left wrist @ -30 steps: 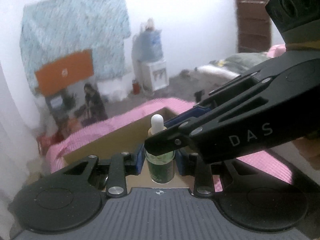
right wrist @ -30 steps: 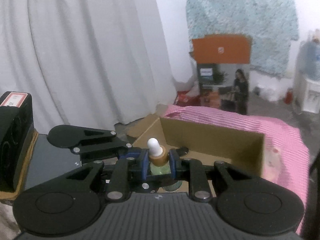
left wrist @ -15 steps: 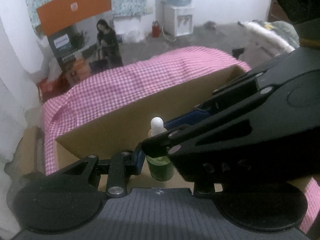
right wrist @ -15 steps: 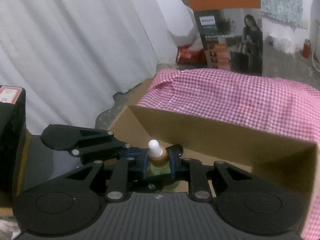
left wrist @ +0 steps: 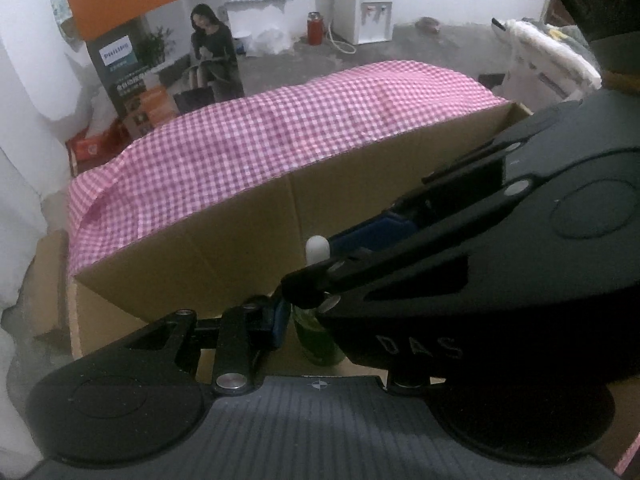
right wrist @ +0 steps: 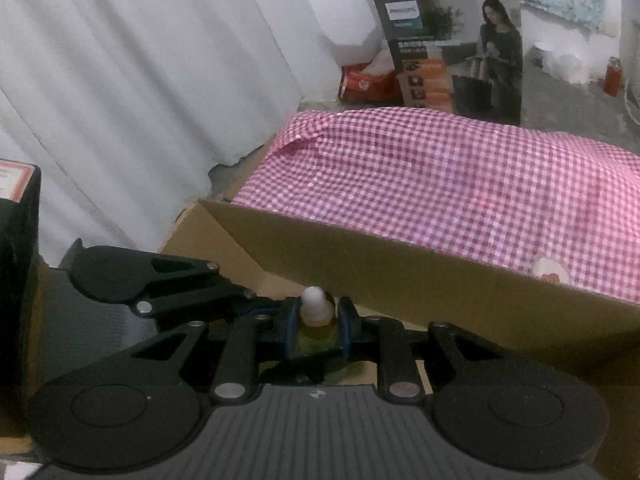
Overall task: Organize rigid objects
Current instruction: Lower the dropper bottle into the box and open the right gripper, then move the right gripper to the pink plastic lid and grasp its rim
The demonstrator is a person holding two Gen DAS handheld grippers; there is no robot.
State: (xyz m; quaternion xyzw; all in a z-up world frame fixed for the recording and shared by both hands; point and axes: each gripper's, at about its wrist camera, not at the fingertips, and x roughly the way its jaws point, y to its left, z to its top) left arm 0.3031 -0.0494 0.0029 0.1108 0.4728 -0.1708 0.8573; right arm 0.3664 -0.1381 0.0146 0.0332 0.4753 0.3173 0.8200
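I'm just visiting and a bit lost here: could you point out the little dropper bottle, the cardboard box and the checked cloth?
dropper bottle (right wrist: 316, 316): right wrist view, amber neck under the white bulb.
cardboard box (left wrist: 224, 248): left wrist view, inner face of far wall.
pink checked cloth (right wrist: 440, 184): right wrist view, middle of its top.

Matt cardboard box (right wrist: 400, 264), woven gingham cloth (right wrist: 440, 176).
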